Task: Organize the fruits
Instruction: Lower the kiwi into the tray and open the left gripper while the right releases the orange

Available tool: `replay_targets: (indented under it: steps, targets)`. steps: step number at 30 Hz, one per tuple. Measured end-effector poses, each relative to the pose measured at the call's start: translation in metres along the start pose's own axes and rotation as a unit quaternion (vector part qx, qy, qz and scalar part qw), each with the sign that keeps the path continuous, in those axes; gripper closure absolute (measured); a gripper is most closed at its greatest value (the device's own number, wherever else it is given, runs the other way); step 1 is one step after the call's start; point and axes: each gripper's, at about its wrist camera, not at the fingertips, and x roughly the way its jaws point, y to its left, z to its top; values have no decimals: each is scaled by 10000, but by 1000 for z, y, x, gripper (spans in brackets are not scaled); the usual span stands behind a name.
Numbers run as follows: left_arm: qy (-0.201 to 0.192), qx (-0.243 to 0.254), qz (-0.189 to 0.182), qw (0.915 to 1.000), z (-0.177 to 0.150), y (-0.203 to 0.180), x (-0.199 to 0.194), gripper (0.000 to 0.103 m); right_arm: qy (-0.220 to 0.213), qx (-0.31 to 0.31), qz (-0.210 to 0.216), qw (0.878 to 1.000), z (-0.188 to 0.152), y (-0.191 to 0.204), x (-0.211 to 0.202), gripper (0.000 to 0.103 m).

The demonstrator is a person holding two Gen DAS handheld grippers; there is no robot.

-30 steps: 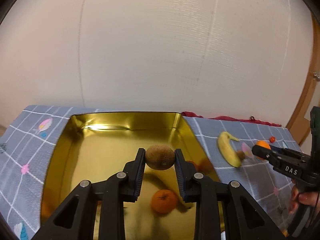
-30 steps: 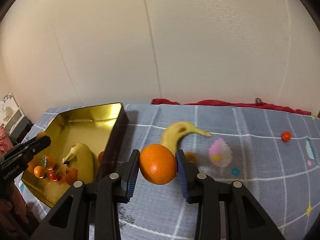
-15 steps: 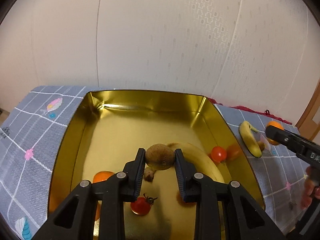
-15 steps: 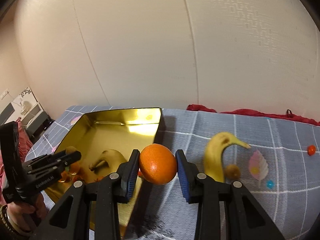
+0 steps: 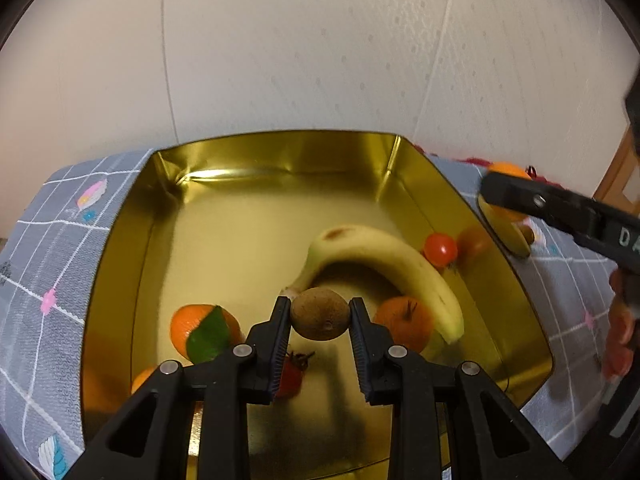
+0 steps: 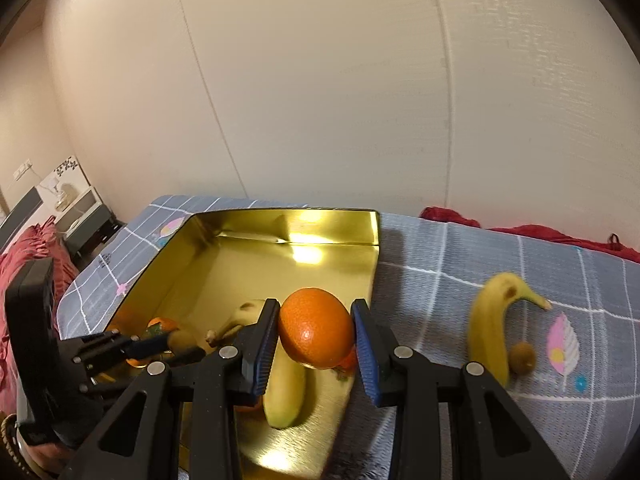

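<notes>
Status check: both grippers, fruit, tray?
Left gripper shut on kiwi, over gold tray. Right gripper shut on orange, at tray's edge. Banana lies beneath.

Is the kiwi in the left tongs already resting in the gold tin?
No. The kiwi is clamped between the left tongs, above the tin.

A shiny gold tray (image 5: 424,184) holds a yellow banana (image 5: 384,256), red tomatoes (image 5: 440,249) and an orange with a green leaf (image 5: 206,330). The black left claw (image 5: 320,320) grips a brown kiwi (image 5: 319,319). The blue-padded right claw (image 6: 316,332) grips an orange (image 6: 316,330). The table's cloth (image 6: 440,280) is grey with white checks.
</notes>
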Motion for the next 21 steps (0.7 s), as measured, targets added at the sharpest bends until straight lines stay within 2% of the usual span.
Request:
replay_targets:
  steps: [7,14,19,20,21]
  targets:
    - [106,229,-9,9997,-2,-8,5,73,204,-250,52,9995,4,14,22,66]
    - [341,344,-12,9988,-5,-13,15,73,350,-199,122,9991,11,4,37,66]
    - [364,323,-22,9988,-4,-11,17,73,473,-296,88,9984,11,3,48,66]
    - [368,277,-64,9989,-4,-9,16,72,499,-303,104,9982,11,3,50,66]
    - [349,245,-92,9990,-3,-7,15,66,509,-307,110,9982,12,3,52,66]
